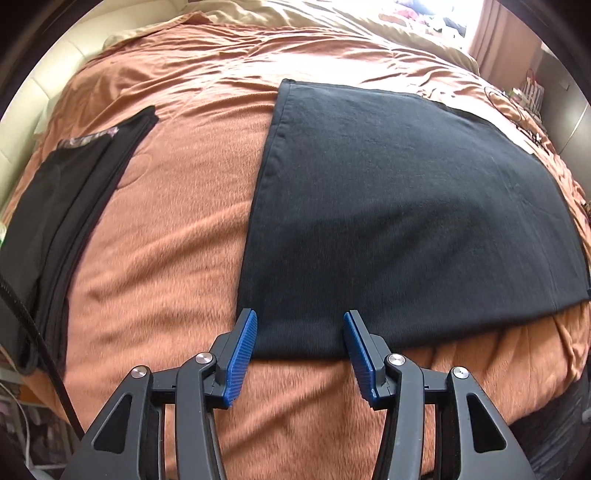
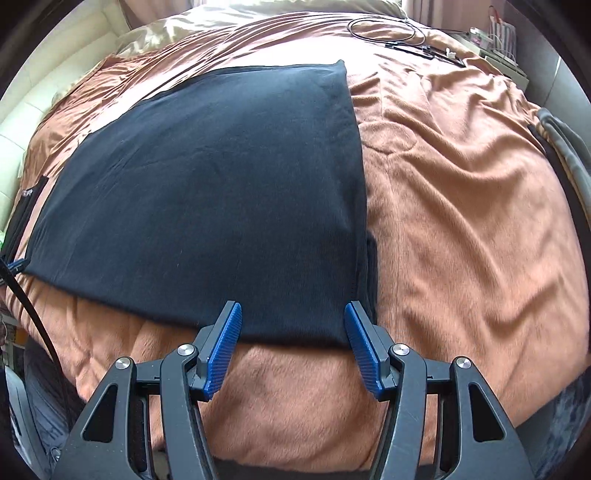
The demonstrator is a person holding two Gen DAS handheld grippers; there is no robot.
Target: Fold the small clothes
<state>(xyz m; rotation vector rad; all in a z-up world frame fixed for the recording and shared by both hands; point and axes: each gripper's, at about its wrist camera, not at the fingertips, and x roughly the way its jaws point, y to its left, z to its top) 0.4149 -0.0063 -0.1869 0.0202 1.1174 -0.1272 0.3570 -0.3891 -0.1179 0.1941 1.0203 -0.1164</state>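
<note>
Left wrist view has the black garment (image 1: 399,206) spread flat on the orange blanket (image 1: 166,229), already folded into a neat rectangle as far as I can tell. The left gripper (image 1: 300,334) sits right over the near left corner, jaws apart and nothing pinched; the cloth's near hem just shows in the gap between the blue pads (image 1: 242,360). Off to the left there's a stack of dark folded clothes (image 1: 66,192), well apart from the piece being worked on, so I'd guess that's the done pile.

Over in the right wrist view, the right gripper (image 2: 293,325) is doing the mirror thing at the near right corner of the garment (image 2: 207,192): fingers loose, gripping nothing, hem showing between them. The right edge looks doubled over, with a strip of an under layer peeking out beside it.

My read is both grippers are lined up on the two near corners so they can lift that hem together and fold it away toward the far edge. A cable (image 2: 399,33) lies on the far side of the bed, clear of the cloth.
</note>
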